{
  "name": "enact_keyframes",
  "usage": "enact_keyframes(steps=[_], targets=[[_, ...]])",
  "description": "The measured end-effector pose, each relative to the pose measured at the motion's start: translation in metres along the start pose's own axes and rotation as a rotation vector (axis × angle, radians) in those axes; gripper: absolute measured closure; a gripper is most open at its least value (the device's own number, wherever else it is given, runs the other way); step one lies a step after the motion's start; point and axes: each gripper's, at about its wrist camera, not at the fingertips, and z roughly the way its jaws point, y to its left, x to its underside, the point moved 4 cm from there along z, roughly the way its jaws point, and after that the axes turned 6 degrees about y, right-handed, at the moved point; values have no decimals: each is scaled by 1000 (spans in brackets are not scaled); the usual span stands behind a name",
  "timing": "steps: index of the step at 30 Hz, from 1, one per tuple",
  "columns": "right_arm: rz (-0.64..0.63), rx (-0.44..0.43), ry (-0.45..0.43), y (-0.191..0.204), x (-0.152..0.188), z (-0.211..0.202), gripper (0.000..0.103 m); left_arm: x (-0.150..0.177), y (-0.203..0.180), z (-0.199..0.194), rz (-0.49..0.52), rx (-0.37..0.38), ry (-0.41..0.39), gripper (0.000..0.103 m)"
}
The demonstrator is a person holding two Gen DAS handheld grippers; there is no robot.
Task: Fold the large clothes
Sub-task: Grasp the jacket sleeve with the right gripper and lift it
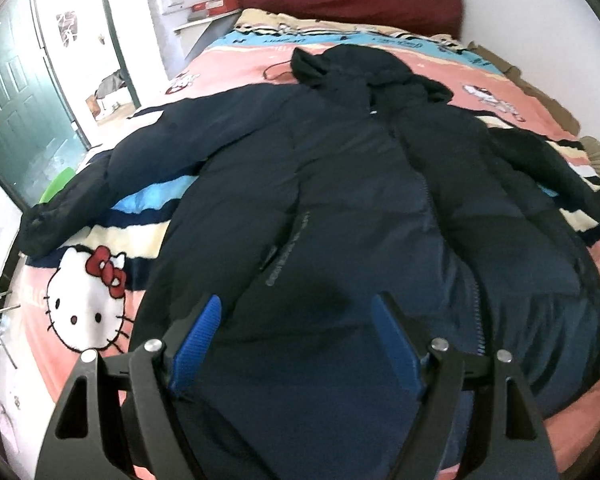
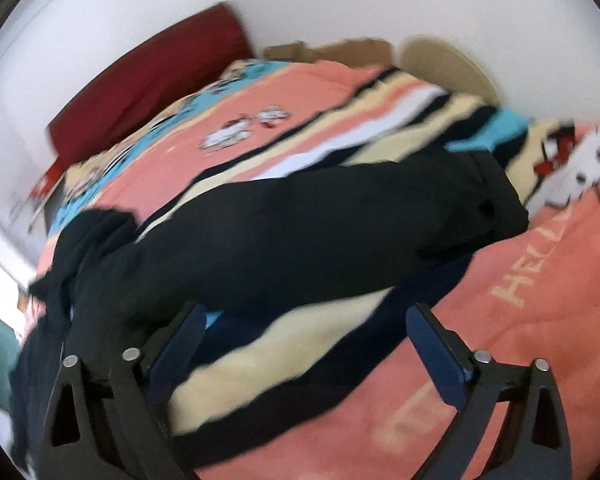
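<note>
- Here, a dark navy hooded jacket (image 1: 340,184) is lying face up on a bed, over a pink cartoon-cat blanket (image 1: 88,308), with both sleeves spreading outward.
- The left gripper (image 1: 296,320) is hanging above the jacket's lower front, its blue-padded jaws standing apart and gripping nothing.
- The right gripper (image 2: 306,320) is hovering beside the right sleeve (image 2: 320,224), jaws wide apart over the blanket; this view is blurring.
- A dark red headboard (image 1: 352,0) is standing behind.
</note>
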Motion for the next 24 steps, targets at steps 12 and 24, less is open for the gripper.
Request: enact_keyframes(steps=[12, 24], targets=[[312, -57, 21, -90, -40, 51, 21, -3, -8, 21, 16, -25, 47, 26], [427, -52, -38, -109, -55, 56, 86, -2, -13, 27, 30, -22, 59, 26]])
